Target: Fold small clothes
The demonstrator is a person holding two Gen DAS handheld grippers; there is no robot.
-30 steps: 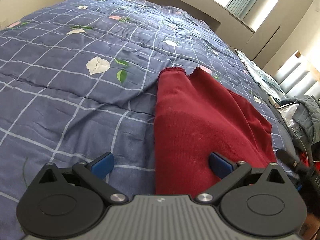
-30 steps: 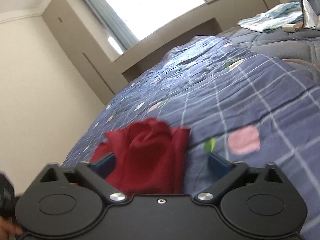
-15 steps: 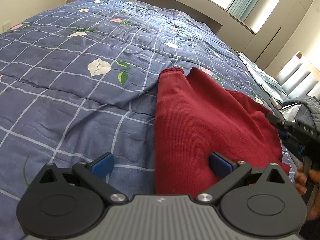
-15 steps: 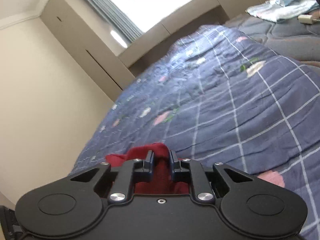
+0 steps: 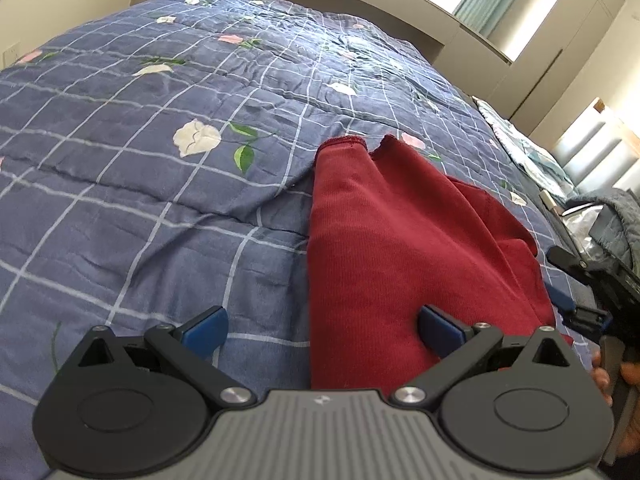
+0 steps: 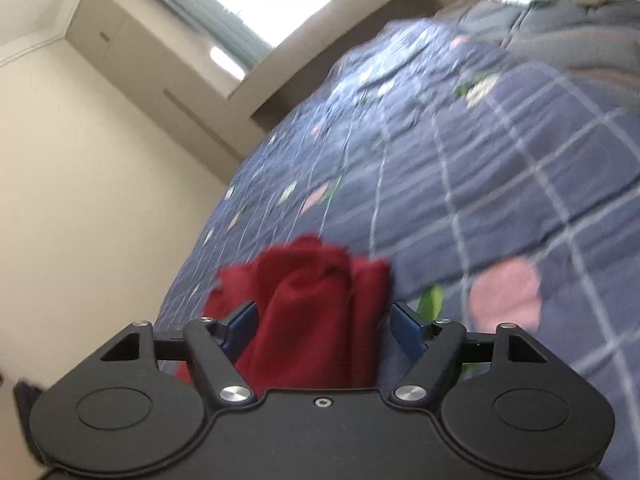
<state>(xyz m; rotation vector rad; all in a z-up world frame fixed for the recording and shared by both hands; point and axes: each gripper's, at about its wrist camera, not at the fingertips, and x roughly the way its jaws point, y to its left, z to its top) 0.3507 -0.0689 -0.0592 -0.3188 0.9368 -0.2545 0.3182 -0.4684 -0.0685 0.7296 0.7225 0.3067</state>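
A dark red knit garment (image 5: 400, 248) lies in a long, loosely folded strip on the blue checked quilt (image 5: 160, 208). My left gripper (image 5: 322, 330) hovers open over its near end, with one blue fingertip (image 5: 442, 332) above the red cloth and the other above the quilt. My right gripper (image 6: 325, 326) is at the garment's right edge and also shows in the left wrist view (image 5: 576, 300). Its jaws are opening, and bunched red cloth (image 6: 316, 312) lies loose between the pads. The right wrist view is blurred.
The quilt covers a wide bed with flower prints. A grey jacket (image 5: 616, 216) and a light patterned cloth (image 5: 528, 156) lie at the bed's right side. A window ledge and cupboards (image 5: 540, 60) stand beyond the bed. A hand (image 5: 600, 376) holds the right gripper's handle.
The right gripper closed over the red cloth half a second ago and now stands wide again with the cloth loose. It has come into the left view's right edge. The left gripper has stayed put.
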